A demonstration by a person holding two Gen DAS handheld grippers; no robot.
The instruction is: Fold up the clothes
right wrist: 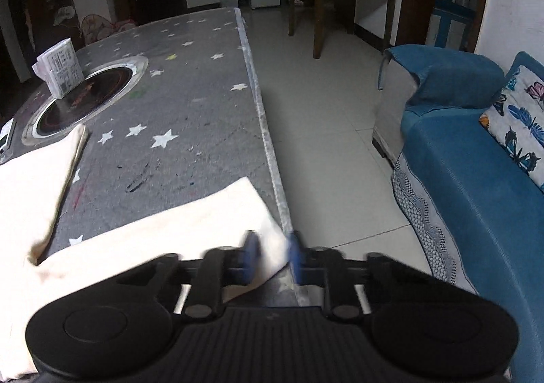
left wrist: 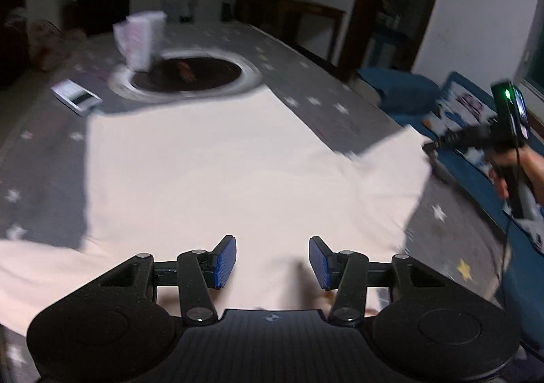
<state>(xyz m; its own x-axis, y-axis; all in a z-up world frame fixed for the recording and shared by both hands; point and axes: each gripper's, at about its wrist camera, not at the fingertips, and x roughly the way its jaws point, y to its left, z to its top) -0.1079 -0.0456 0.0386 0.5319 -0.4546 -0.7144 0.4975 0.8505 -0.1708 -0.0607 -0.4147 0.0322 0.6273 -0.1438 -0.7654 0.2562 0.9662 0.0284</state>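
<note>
- Far-left area of the bench (left wrist: 306, 53): a small white device (left wrist: 76, 97) and a standing paper packet (left wrist: 139, 39) are noted beside a round dark inset (left wrist: 187, 72). All three lie beyond the cloth's far edge.
- Garment (left wrist: 210, 172): cream, spread flat on the grey starred cover. Its long axis runs from the near edge of the bench toward the inset. The far hem stops just short of the inset's rim.
- Left tool (left wrist: 272, 262): jaws stand at a middling gap over the near part of the garment, with nothing gripped. Whether the pads touch the cloth cannot be told.
- Sleeve (right wrist: 190, 213): it sticks out rightward from the body, reaching the right edge of the bench.
- Right tool (right wrist: 272, 254): jaws are taken as closed on the sleeve's end, right at the right edge of the bench. Cloth is seen between the blurred pads.
- Key relation: the sleeve lies right of the body, and the right tool is much the nearer of the two. A leftward carry over the body is judged likely as the coming move.
- Poorly seen: the neckline is hidden under the left tool's body. The opposite sleeve is cut off at lower left. The left wrist view is smeared. Only part of the person's hand (left wrist: 530, 172) is seen.
- A blue sofa (right wrist: 459, 162) stands off the bench to the right.
</note>
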